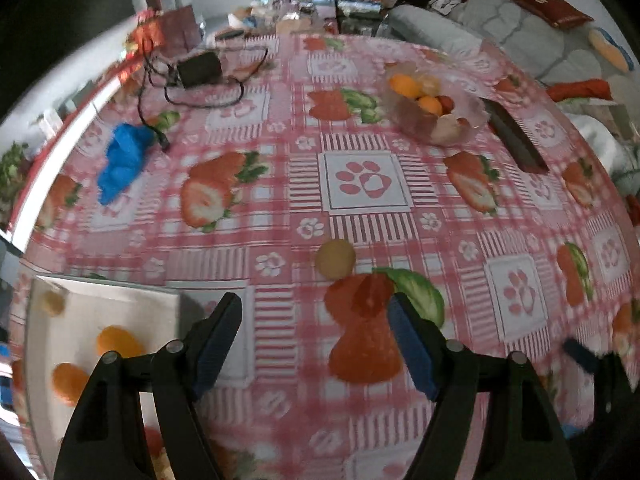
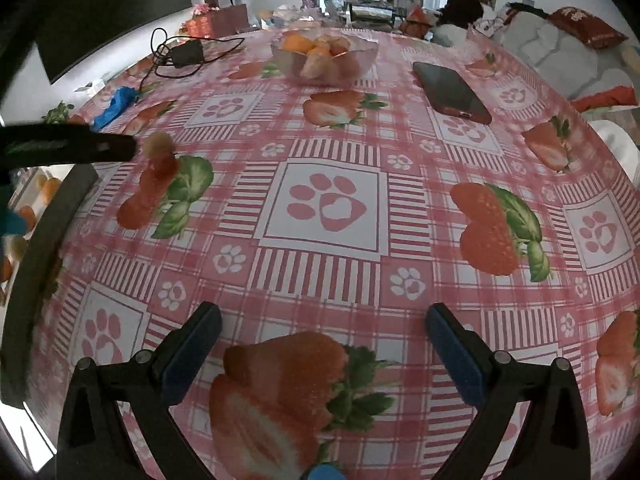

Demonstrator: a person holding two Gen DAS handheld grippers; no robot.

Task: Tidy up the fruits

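A small tan round fruit [image 1: 335, 258] lies loose on the tablecloth just ahead of my open, empty left gripper [image 1: 316, 312]; it also shows in the right wrist view [image 2: 159, 144]. A metal tray [image 1: 108, 320] at my lower left holds orange fruits [image 1: 118, 342]. A clear bowl [image 1: 434, 106] with oranges and other fruit stands at the far side; it also shows in the right wrist view [image 2: 324, 58]. My right gripper [image 2: 322, 322] is open and empty above the cloth, far from the fruit.
A dark phone [image 2: 452, 92] lies right of the bowl. A blue crumpled thing [image 1: 124, 160] and a black charger with cables [image 1: 198, 68] lie at the far left. My left gripper's body [image 2: 68, 146] shows at the left edge of the right wrist view.
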